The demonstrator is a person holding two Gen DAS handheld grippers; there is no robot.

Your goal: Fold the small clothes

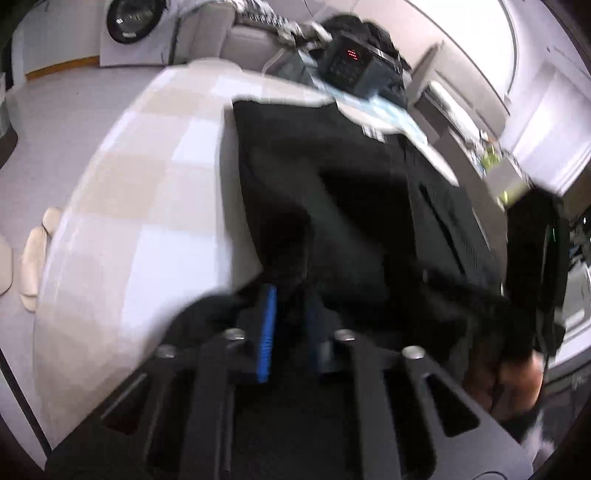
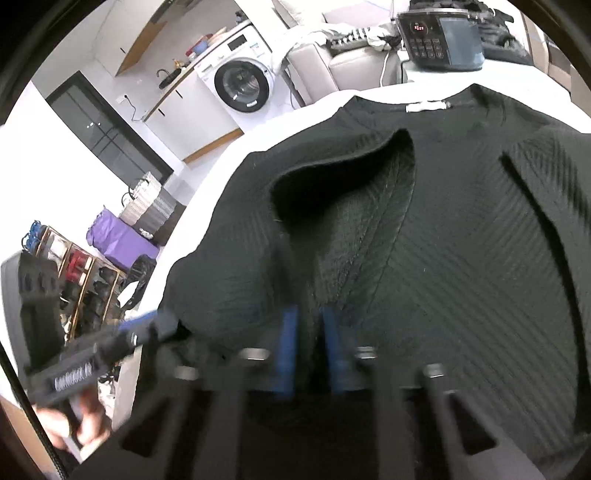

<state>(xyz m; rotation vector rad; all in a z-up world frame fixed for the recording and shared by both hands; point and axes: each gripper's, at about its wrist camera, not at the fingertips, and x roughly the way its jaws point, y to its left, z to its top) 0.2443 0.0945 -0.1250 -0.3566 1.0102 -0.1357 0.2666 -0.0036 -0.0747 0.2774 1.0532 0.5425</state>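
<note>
Both grippers, left gripper point(image 1: 288, 295) and right gripper point(image 2: 310, 325), are clenched on the near hem of the black knit top point(image 2: 424, 221), which lies spread on the checked table point(image 1: 129, 184), so folding has barely begun, with 0 folds finished.

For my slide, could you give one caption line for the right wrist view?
Right gripper shut on the hem of a black sweater spread on the table, left gripper beside it.

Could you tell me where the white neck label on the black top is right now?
In the right wrist view, the label lies at the black top's far collar edge, just before the keypad appliance.
</note>
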